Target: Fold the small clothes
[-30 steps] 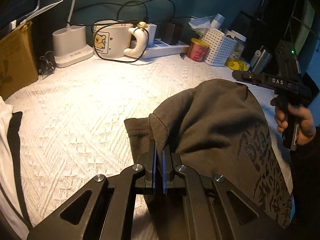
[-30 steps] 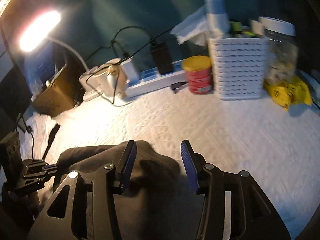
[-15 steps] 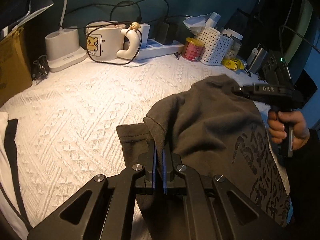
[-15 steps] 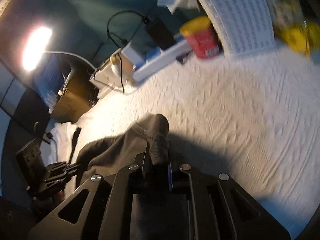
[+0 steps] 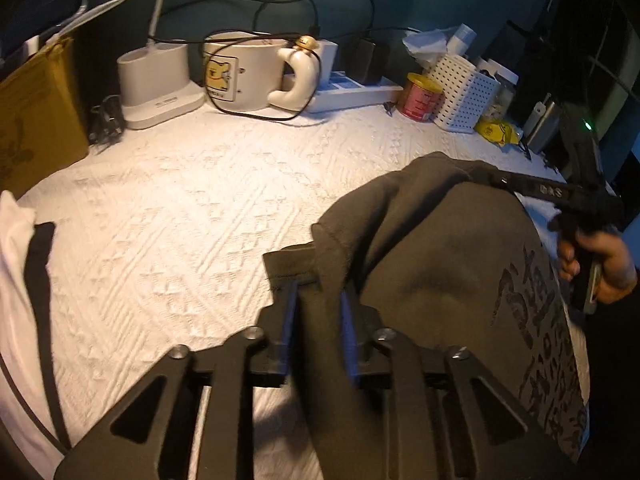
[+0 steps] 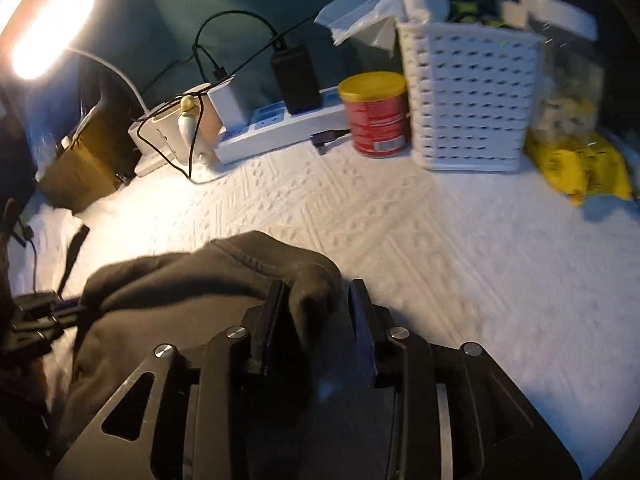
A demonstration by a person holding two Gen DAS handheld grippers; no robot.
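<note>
Both grippers' jaws have just been opening. Left gripper (image 5: 316, 312), clamped on the dark grey T-shirt (image 5: 432, 272) half a sec ago, now stands slightly apart w/ the hem fold loose between the pads. Right gripper (image 6: 316, 320) likewise parted, bunched shirt edge between, pads not pressing. Shirt lies on the white textured tablecloth (image 5: 192, 208), near its front edge.

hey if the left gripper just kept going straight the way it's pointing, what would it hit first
Most likely the dark garment: its fabric already lies between the fingers of the left gripper, whose jaws have just been opening. Under and past that hem is the white textured cloth covering the surface, though depth is hard to judge.
</note>
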